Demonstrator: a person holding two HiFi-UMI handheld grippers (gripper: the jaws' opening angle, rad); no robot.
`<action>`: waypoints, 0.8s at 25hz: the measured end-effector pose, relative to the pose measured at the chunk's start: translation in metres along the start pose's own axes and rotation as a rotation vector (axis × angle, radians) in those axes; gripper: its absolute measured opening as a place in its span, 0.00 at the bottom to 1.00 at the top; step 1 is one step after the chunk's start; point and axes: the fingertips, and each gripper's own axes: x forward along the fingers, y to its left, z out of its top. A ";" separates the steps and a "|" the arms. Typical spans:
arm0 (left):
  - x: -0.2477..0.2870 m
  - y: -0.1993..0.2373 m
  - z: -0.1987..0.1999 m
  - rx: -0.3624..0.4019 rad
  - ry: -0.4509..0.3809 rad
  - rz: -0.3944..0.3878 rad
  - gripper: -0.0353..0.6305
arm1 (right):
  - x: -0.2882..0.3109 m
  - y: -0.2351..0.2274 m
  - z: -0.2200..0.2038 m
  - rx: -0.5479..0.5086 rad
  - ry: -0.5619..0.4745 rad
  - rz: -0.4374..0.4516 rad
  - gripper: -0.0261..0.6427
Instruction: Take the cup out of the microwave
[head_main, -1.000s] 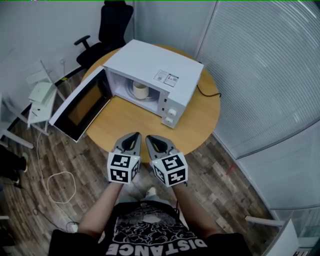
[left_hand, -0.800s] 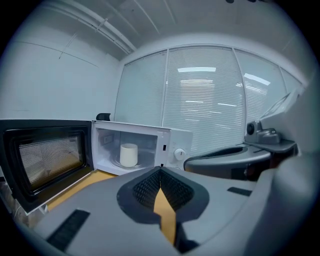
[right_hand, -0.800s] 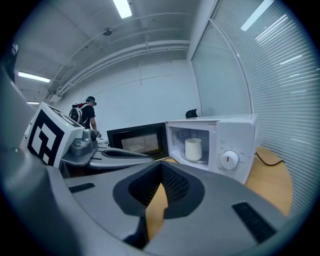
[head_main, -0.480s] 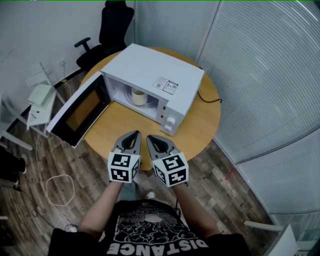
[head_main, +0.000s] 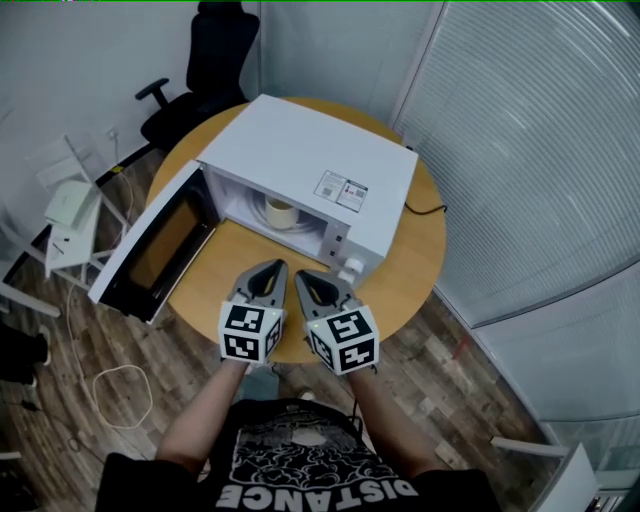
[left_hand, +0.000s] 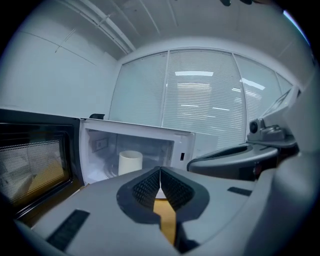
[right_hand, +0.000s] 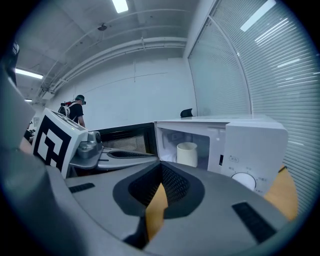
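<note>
A cream cup (head_main: 281, 212) stands upright inside the white microwave (head_main: 310, 160), whose door (head_main: 150, 245) hangs wide open to the left. The cup (left_hand: 130, 162) is in the left gripper view, and the right gripper view shows the cup (right_hand: 187, 153) too. My left gripper (head_main: 268, 272) and right gripper (head_main: 303, 278) are side by side over the table's near edge, pointing at the oven mouth and still short of it. Both are shut with nothing between them: the left gripper (left_hand: 160, 170) and the right gripper (right_hand: 161, 167) each have their tips closed together.
The microwave sits on a round wooden table (head_main: 405, 270). A black office chair (head_main: 205, 70) stands behind it, a white rack (head_main: 70, 210) to the left, a cable loop (head_main: 120, 395) on the floor. Glass walls with blinds (head_main: 540, 150) close the right side. A person (right_hand: 75, 111) stands far off.
Both grippers have moved forward together toward the microwave, now over the table's near edge. Their jaws stayed shut. The cup has not moved.
</note>
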 end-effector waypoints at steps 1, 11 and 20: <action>0.004 0.004 0.001 0.001 0.001 -0.012 0.07 | 0.005 -0.002 0.001 0.002 0.003 -0.007 0.06; 0.041 0.033 0.006 0.044 -0.004 -0.089 0.07 | 0.046 -0.020 0.018 0.019 -0.005 -0.068 0.06; 0.066 0.060 0.005 0.077 -0.003 -0.134 0.20 | 0.076 -0.021 0.022 0.028 -0.002 -0.086 0.06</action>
